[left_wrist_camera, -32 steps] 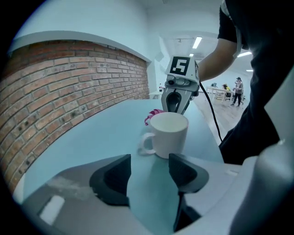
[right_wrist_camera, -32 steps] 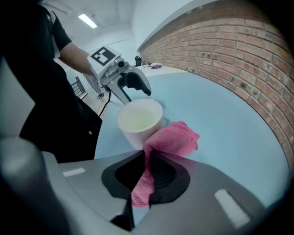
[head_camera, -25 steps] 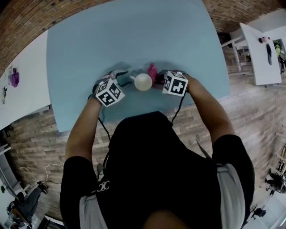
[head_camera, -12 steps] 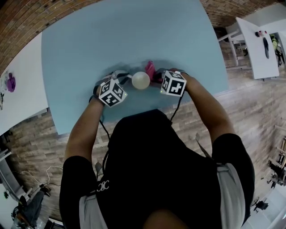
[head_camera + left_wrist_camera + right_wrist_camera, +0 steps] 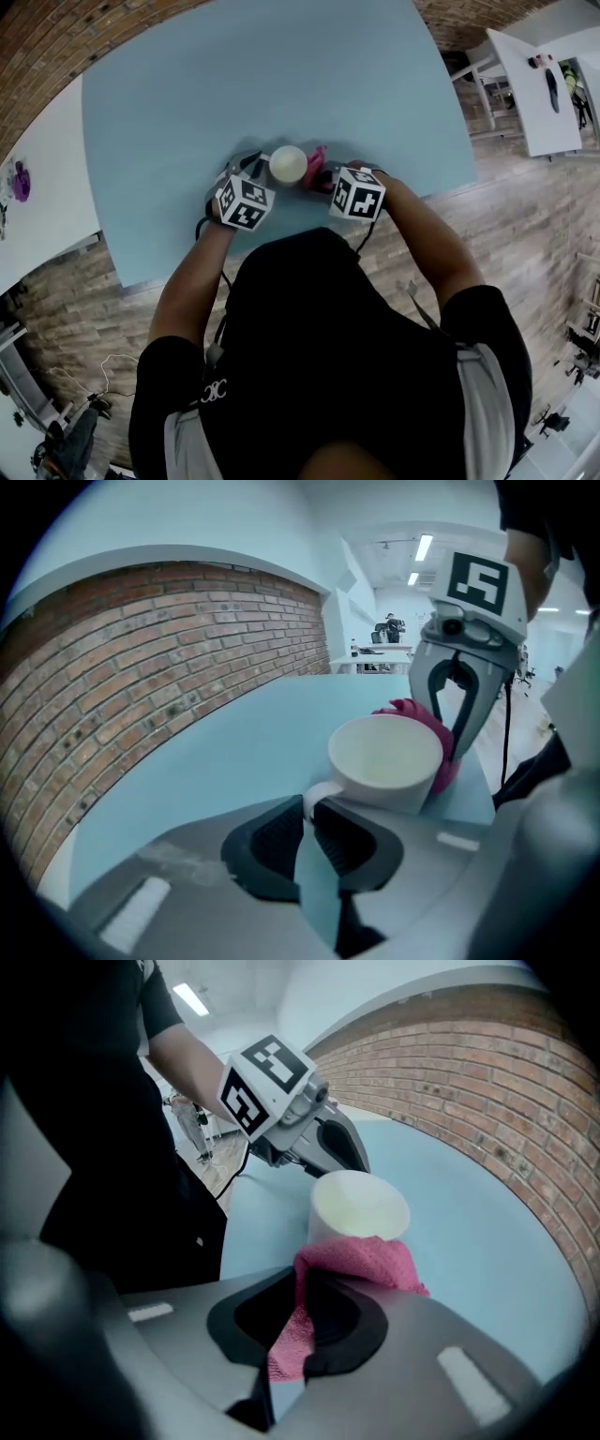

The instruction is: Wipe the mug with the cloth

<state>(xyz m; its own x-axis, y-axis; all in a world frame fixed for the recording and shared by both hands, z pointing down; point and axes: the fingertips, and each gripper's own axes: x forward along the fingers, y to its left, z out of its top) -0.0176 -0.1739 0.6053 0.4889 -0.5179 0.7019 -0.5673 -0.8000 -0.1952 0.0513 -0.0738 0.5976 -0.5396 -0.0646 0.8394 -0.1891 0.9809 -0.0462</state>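
The left hand-held gripper [image 5: 309, 810] has just been closing on the mug [image 5: 386, 761] handle [image 5: 313, 797]. The right hand-held gripper [image 5: 302, 1288] pinches the cloth [image 5: 366, 1258]. A hard wipe could twist the handle loose.

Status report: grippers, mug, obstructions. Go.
Left gripper jaws just closing, now shut on the mug handle. Right gripper shut on the pink cloth, cloth at the mug's side. Mug upright on the blue table. Nothing in the way.

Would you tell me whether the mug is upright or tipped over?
Upright: the mug has its open mouth facing up.
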